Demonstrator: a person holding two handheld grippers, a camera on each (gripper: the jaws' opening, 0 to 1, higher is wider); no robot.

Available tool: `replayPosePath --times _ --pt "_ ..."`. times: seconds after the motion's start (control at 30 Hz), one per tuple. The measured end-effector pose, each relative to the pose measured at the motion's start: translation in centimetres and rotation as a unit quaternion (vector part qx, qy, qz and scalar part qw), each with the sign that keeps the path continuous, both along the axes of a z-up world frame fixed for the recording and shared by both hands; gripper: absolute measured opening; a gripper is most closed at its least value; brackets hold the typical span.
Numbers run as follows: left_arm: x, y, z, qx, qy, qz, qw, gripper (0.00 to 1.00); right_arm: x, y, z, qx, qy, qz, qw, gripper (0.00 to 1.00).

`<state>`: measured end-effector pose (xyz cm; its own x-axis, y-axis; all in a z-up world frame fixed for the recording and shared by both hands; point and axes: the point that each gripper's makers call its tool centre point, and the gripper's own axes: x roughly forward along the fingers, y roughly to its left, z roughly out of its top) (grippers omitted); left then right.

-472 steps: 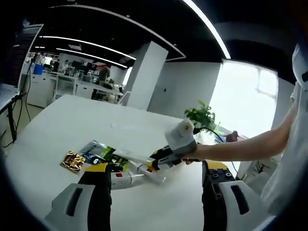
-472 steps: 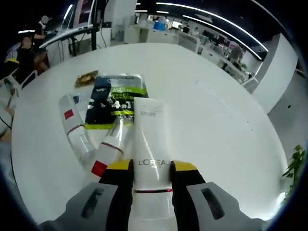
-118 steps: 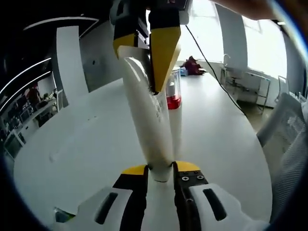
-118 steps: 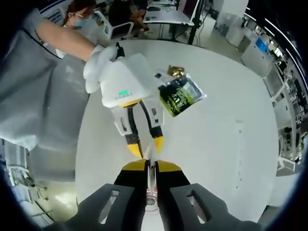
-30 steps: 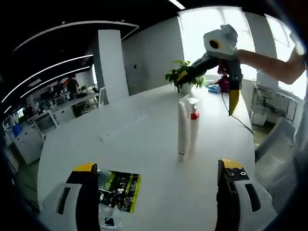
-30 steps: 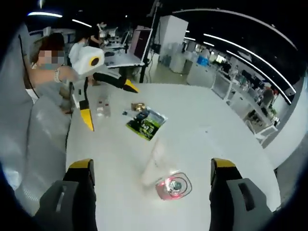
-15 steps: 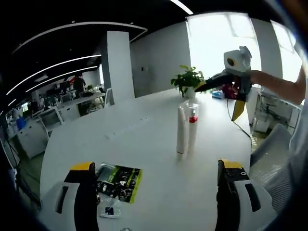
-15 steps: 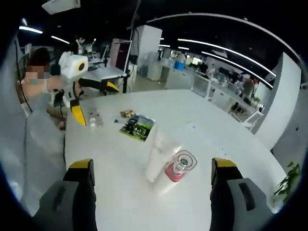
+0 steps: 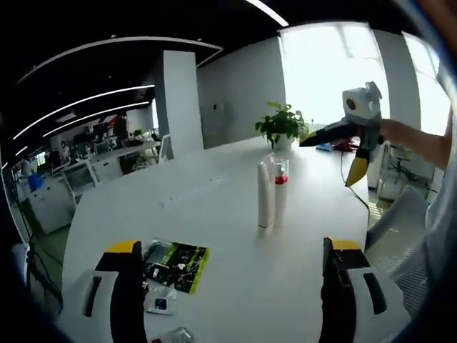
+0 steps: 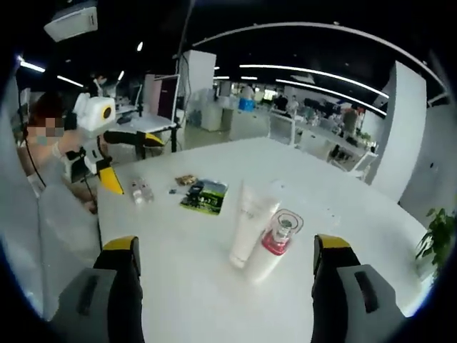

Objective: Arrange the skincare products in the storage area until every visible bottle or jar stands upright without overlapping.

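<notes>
- left gripper (image 9: 228,268): jaws spread wide, nothing between them, hovering over the near part of the white desk (image 9: 214,214). it also appears in the right gripper view (image 10: 118,158), held at the far left edge of the desk, jaws apart and empty.
- right gripper (image 10: 225,275): jaws spread wide, nothing held, above the desk (image 10: 186,243). in the left gripper view it shows at the far right (image 9: 341,153), held in a person's hand, jaws parted and empty, near the desk's right edge.
- white tube (image 9: 265,194): stands upright near the middle of the desk, cap end down. in the right gripper view (image 10: 247,223) it leans a little in the fisheye picture, just left of the bottle.
- clear bottle with a red band (image 9: 280,187): stands upright, right against the white tube on its far side; whether they touch i cannot tell. in the right gripper view (image 10: 273,246) it stands just right of the tube, clear cap on top.
- green and black packet (image 9: 175,266): lies flat near the desk's near left edge; in the right gripper view (image 10: 204,196) it lies well apart from the tube and bottle.
- small clear bottle (image 10: 140,191): lies on its side near the desk's left edge, just below the left gripper.
- small gold item (image 10: 187,179): lies flat beside the packet.
- potted plant (image 9: 280,128): at the far edge of the desk, behind the bottle.
</notes>
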<state>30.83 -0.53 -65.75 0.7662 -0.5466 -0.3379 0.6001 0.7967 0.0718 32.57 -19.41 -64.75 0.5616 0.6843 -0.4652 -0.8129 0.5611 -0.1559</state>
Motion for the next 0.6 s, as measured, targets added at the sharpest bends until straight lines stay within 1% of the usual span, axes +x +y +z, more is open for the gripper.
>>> replayPosePath --times 0.1,0.17,0.2,0.27,0.33,0.4,0.47,0.6 --pt "-0.2 0.2 0.0 0.0 -0.001 0.001 1.0 0.98 -0.3 0.0 -0.1 -0.004 -0.004 0.0 1.0 1.0" --pt "-0.5 0.2 0.2 0.003 -0.006 -0.001 1.0 0.98 -0.6 0.0 0.2 0.002 -0.01 -0.007 0.9999 1.0" --pt "-0.7 0.3 0.3 0.006 -0.007 0.001 1.0 0.97 -0.9 0.1 0.4 0.005 -0.015 -0.007 0.9998 1.0" --pt "-0.8 0.4 0.4 0.016 -0.011 0.003 0.9998 0.95 -1.2 0.2 0.3 -0.002 -0.027 -0.004 0.9996 1.0" --pt "-0.9 0.6 0.3 0.021 -0.01 0.004 0.9997 0.94 -1.6 0.3 0.0 -0.01 -0.024 0.0 0.9997 1.0" --pt "-0.9 0.8 0.1 0.021 -0.005 0.005 0.9998 0.94 -1.9 0.4 -0.4 -0.01 -0.012 -0.002 0.9999 1.0" --pt "-1.0 0.9 0.1 0.02 -0.008 0.007 0.9997 0.93 -2.1 0.5 -0.6 -0.004 -0.013 -0.007 0.9999 1.0" --pt "-1.2 0.9 0.2 0.02 -0.009 0.011 0.9997 0.91 -2.5 1.1 -1.2 0.006 -0.003 -0.007 1.0 1.0"
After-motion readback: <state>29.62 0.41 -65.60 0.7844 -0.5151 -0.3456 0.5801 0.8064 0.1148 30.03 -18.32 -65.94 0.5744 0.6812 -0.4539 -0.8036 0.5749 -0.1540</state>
